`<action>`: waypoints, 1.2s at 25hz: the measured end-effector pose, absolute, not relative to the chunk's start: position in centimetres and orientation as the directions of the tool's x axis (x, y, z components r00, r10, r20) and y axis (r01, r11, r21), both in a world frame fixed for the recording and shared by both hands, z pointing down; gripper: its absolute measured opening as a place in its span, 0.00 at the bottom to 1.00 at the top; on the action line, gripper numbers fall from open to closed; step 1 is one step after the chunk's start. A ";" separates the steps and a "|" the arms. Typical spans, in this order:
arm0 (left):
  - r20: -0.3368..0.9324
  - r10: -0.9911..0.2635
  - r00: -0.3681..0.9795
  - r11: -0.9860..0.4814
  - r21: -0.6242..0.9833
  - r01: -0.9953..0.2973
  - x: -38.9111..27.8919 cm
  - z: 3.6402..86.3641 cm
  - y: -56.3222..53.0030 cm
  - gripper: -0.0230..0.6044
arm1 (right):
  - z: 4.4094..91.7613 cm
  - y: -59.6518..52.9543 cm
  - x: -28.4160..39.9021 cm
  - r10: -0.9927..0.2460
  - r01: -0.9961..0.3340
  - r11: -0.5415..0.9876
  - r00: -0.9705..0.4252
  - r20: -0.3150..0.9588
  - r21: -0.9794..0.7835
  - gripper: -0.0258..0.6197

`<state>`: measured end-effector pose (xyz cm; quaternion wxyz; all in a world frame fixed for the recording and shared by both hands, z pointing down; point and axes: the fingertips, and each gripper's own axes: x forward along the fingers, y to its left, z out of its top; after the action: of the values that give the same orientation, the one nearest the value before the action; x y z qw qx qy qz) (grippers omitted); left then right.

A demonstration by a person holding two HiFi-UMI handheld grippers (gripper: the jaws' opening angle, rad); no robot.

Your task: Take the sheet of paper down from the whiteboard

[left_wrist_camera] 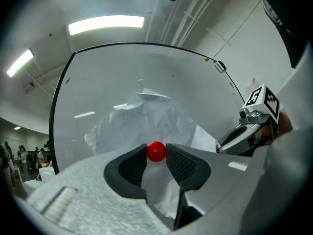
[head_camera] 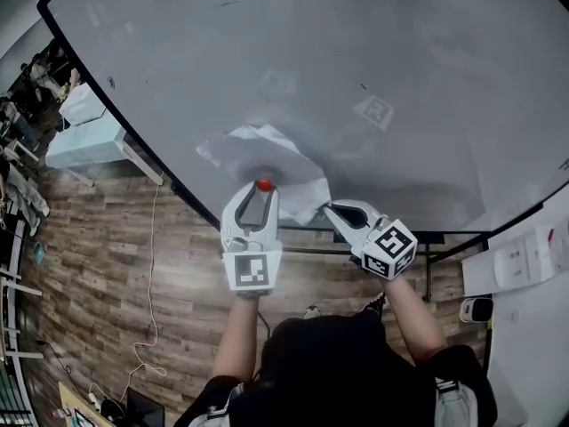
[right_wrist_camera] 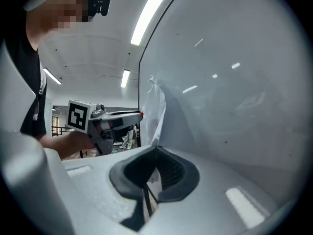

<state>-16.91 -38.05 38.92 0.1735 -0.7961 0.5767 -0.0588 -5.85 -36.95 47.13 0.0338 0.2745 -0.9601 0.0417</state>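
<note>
Office: whiteboard (head_camera: pixel 373 52), ceiling strip lights (left_wrist_camera: pixel 106 24)

Both hand-held tools, the left gripper (head_camera: pixel 264 190) and the right gripper (head_camera: pixel 329 208), had smooth pale grey-white plastic shells that tapered toward the tips, and each carried at its rear a white marker cube (head_camera: pixel 252 271) printed with black square patterns. Inside the jaws sat black pads (left_wrist_camera: pixel 182 164) with a fine ribbed texture, set in curved black surrounds, and a small raised pale rectangle marked the top of each shell. The person wore a black short-sleeved top (head_camera: pixel 338 372) with white stripes (head_camera: pixel 449 398) at the shoulders.
</note>
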 end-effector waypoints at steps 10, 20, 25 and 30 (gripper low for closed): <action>-0.076 -0.951 0.298 -0.264 -0.300 -0.917 -17.3 40.3 -35.4 0.25 | 49.0 -35.7 -4.6 -0.544 -0.549 0.835 -0.819 0.183 0.024 0.04; -0.072 -0.958 0.277 -0.243 -0.302 -0.922 -13.6 39.1 -30.4 0.25 | 48.5 -31.4 0.2 -0.578 -0.563 0.816 -0.782 0.234 0.133 0.04; -0.038 -0.960 0.278 -0.254 -0.301 -0.919 -10.2 40.2 -26.6 0.25 | 49.8 -27.4 4.0 -0.584 -0.573 0.810 -0.766 0.267 0.127 0.04; -0.019 -0.965 0.263 -0.246 -0.289 -0.925 -7.7 40.8 -21.8 0.25 | 50.1 -22.9 6.6 -0.563 -0.556 0.823 -0.778 0.277 0.112 0.04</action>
<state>-7.74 -21.79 40.77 0.1220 -0.7851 0.6017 -0.0813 6.62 -22.89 50.08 0.1508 0.2968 -0.9429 -0.0122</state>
